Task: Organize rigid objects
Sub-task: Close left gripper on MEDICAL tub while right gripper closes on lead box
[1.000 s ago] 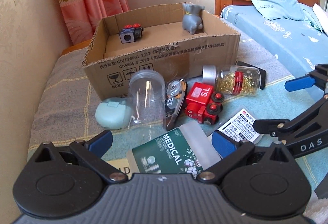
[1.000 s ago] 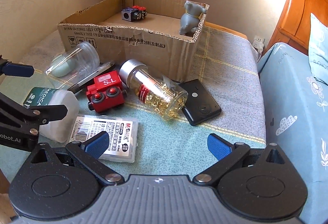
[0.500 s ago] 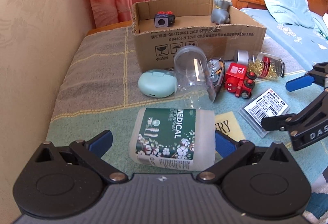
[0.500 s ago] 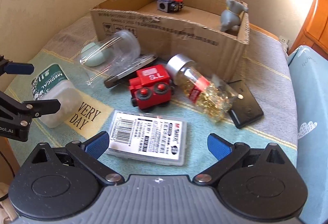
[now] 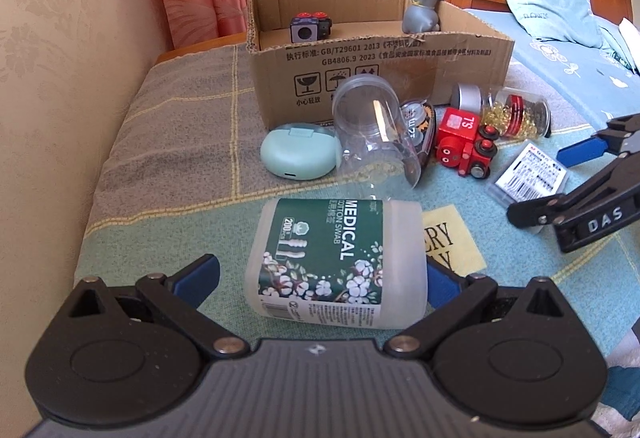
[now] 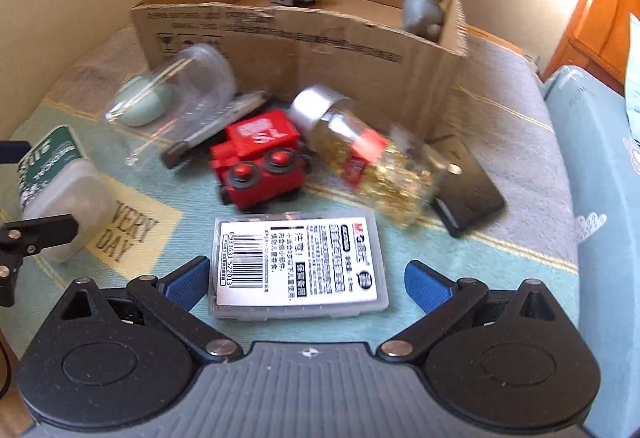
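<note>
Left tongs (image 5: 320, 278) wide open, straddling one swab box (image 5: 340, 258). Right tongs (image 6: 307, 280) wide open, straddling one lead case (image 6: 298, 264); one red train (image 6: 260, 157) at 12 o'clock.

Black claw (image 5: 320, 278), blue fingertips (image 5: 198, 274), silver screws

One cardboard box (image 5: 380, 73) holds one cube toy (image 5: 310, 26) and one grey figurine (image 5: 422, 11). Outside it: one cotton swab tub (image 5: 340, 262), one mint case (image 5: 298, 153), one clear jar (image 5: 372, 133), one red toy train (image 5: 464, 145), one pin bottle (image 5: 508, 111), one flat lead case (image 6: 298, 266), one black device (image 6: 468, 189).
</note>
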